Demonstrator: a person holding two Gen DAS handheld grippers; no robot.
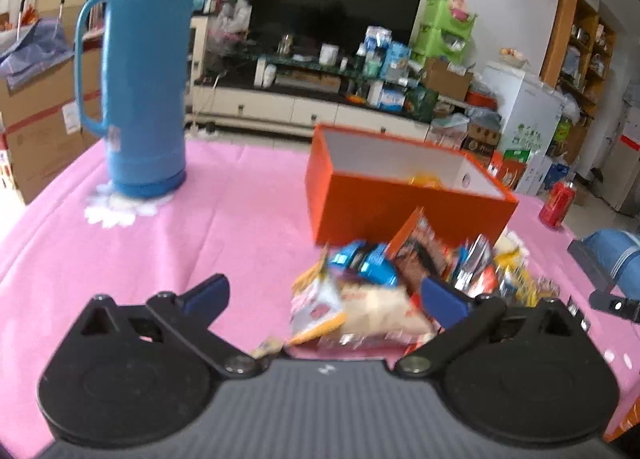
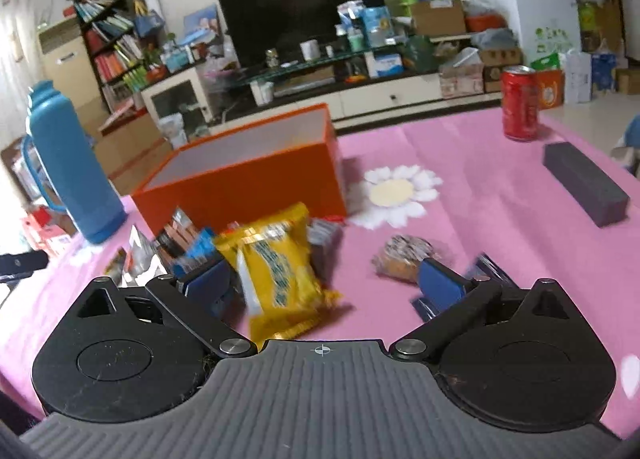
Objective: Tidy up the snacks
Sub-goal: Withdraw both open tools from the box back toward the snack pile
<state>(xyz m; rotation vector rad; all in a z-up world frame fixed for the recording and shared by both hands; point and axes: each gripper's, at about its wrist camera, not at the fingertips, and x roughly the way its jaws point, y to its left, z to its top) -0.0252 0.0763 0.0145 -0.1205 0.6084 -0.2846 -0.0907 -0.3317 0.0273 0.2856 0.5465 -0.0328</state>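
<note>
Both grippers open above the snack pile, nothing held.

My left gripper [image 1: 326,299] stands with its jaws spread wide over the near edge of the snacks [image 1: 404,283], gripping nothing. My right gripper [image 2: 326,285] is also spread wide; a yellow pack [image 2: 276,275] lies between its fingers, untouched by the pads. The snacks are heaped on the pink cloth [image 1: 200,239] against the front wall of the orange box [image 1: 400,199]. 1 wrapped cake [image 2: 404,255] lies apart, right of the pile. The blue flask [image 1: 144,71] stands left of the box, the red can [image 2: 520,103] far right.
</note>
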